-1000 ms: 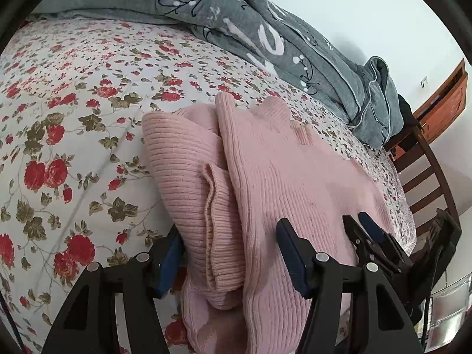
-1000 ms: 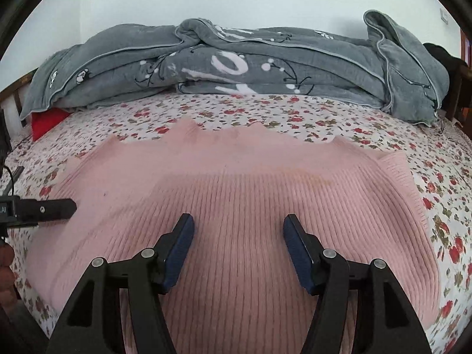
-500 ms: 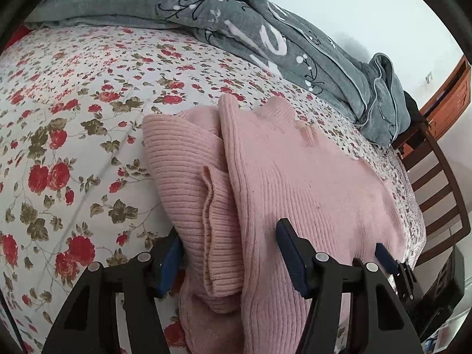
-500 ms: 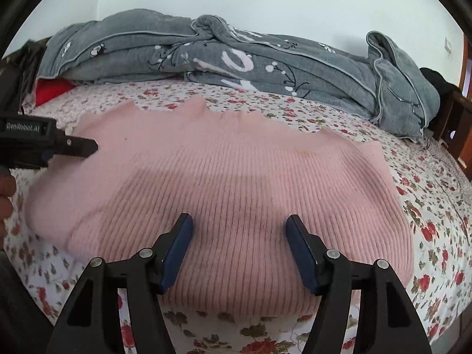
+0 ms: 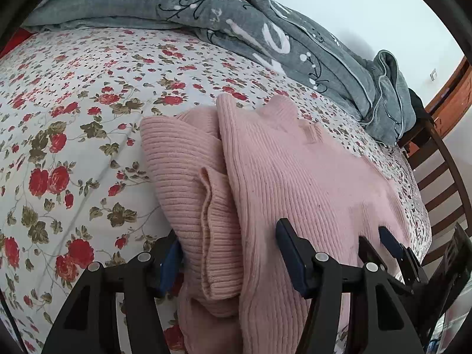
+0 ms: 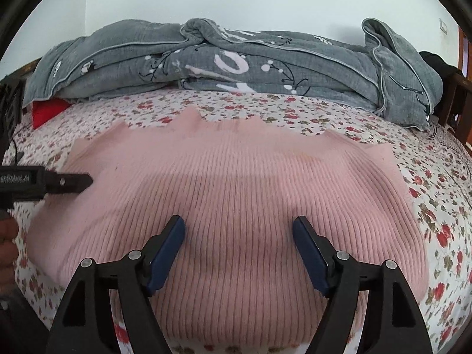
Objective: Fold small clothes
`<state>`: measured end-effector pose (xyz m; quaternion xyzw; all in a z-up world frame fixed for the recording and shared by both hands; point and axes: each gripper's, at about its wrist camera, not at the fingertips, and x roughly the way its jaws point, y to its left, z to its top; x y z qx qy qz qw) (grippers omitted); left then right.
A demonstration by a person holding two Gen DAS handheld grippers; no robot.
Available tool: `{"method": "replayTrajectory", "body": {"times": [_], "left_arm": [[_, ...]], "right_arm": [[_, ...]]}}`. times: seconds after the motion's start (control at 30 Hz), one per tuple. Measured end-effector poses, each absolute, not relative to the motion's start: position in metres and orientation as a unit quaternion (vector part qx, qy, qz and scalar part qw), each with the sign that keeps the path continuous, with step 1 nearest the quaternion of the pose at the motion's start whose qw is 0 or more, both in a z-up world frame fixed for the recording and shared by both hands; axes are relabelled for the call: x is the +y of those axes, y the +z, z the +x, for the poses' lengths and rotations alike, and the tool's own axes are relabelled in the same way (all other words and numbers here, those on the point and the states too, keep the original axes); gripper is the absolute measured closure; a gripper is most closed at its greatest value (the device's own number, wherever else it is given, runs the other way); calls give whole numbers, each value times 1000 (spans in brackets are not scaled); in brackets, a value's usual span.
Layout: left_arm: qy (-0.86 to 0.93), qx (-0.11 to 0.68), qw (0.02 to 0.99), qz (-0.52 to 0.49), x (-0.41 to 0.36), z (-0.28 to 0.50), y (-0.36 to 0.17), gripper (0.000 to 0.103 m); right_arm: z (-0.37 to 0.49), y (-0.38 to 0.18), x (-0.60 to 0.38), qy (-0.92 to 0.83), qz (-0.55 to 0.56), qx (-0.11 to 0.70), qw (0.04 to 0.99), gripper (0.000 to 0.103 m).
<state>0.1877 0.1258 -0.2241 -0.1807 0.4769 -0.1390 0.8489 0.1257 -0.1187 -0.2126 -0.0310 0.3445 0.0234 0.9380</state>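
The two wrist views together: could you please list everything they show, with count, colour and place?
Sweater: one, pink ribbed knit, spread on the bed, a sleeve folded at its left side.
Bed sheet: one, white with red flowers, under the sweater.
Quilt: one, grey with white print, bunched along the far edge by the wall.
Red item: one, red, partly under the quilt's left end; cannot tell what it is.
Chair: one, dark wood, beside the bed on the right.
Left gripper: black with blue pads, open, straddling the folded sleeve.
Right gripper: black with blue pads, open, over the sweater's near middle.
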Motion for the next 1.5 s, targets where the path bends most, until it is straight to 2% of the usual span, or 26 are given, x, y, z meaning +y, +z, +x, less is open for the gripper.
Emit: {"method": "replayTrajectory", "body": {"times": [0.13, 0.3, 0.4, 0.83, 0.97, 1.27, 1.5], "left_arm": [[-131, 480, 849, -178, 125, 188, -222, 49], [-123, 477, 852, -176, 126, 186, -216, 74], [-119, 479, 850, -187, 128, 187, -210, 77], [-99, 462, 872, -131, 81, 186, -141, 79], [-95, 457, 875, -126, 63, 188, -127, 79], [-122, 455, 874, -122, -3, 194, -104, 80], [-153, 472, 862, -99, -82, 199, -118, 80]], "right_arm": [[135, -213, -121, 22, -15, 350, 937, 27], [120, -215, -121, 23, -33, 343, 938, 28], [106, -214, -120, 22, -42, 347, 937, 29], [101, -218, -128, 56, -35, 356, 932, 24], [78, -209, -159, 83, -5, 361, 929, 30], [37, -189, -265, 40, 93, 342, 934, 31], [24, -195, -316, -5, 122, 355, 927, 32]]}}
